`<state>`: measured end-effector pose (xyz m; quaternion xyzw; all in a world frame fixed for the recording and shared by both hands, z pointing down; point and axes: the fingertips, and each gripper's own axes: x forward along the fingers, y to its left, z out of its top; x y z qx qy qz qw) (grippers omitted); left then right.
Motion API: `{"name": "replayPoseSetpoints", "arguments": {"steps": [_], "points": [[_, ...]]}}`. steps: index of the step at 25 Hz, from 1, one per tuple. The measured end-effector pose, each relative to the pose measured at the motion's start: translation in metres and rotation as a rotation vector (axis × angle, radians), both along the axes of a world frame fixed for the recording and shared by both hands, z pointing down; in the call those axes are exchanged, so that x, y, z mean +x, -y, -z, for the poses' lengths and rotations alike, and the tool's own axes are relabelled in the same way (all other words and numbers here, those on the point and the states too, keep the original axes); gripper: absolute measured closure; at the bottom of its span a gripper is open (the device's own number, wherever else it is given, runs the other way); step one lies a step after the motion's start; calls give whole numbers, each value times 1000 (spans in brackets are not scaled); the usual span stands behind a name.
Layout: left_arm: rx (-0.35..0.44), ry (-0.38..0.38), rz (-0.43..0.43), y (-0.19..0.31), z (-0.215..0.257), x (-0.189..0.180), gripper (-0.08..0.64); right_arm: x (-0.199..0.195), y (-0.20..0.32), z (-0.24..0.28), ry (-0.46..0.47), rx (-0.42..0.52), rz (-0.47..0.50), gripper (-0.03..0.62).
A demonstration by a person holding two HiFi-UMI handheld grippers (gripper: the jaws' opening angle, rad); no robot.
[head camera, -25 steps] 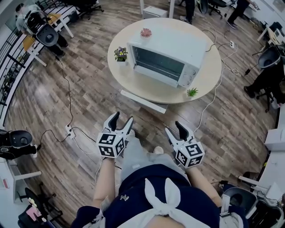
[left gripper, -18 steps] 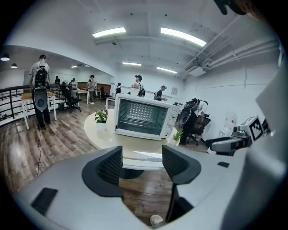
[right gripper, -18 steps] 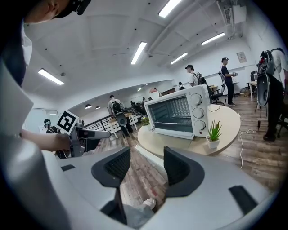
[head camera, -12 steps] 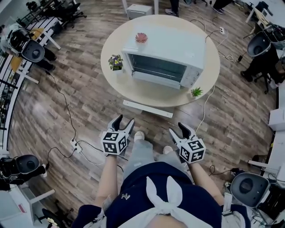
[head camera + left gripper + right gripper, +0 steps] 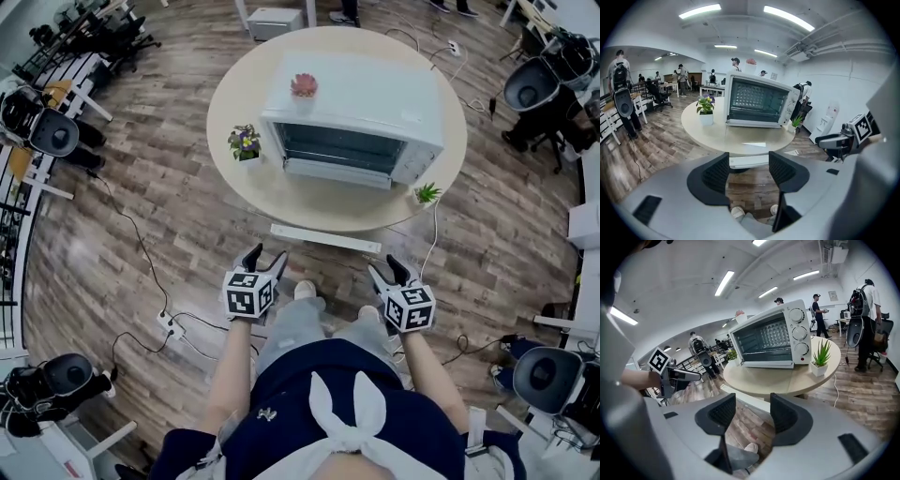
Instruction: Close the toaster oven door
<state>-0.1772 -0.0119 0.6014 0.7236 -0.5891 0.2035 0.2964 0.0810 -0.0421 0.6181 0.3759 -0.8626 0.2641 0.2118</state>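
Observation:
The white toaster oven stands on a round pale table, its glass front facing me. Its door looks upright against the front, with a pale bar along its lower edge. Both grippers are held low over the floor, short of the table edge. My left gripper is open with nothing between its fingers; the left gripper view shows the same. My right gripper is also open and empty, as the right gripper view confirms.
A purple-flowered pot sits left of the oven, a small green plant at its right front, and a pink plant on top. A white bar lies under the table. Cables and a power strip cross the floor. Chairs and people stand around.
The person has stepped round and a little nearer, so the oven front now faces squarely. Both grippers stay open, low and empty.

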Motion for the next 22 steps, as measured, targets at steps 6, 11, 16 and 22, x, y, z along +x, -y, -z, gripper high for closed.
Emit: {"name": "replayPoseSetpoints", "arguments": {"steps": [6,11,16,22], "points": [[-53,-31,-28,14,-26,-21,295,1,10,-29,-18,-54,-102,365],[-99,-70,-54,27,-45,-28,295,2,17,-47,7,-111,-180,356],[-147,-105,-78,40,-67,-29,295,6,27,-65,27,-156,-254,356],[-213,-186,-66,46,-89,-33,295,8,34,-87,61,-229,-336,358]]}}
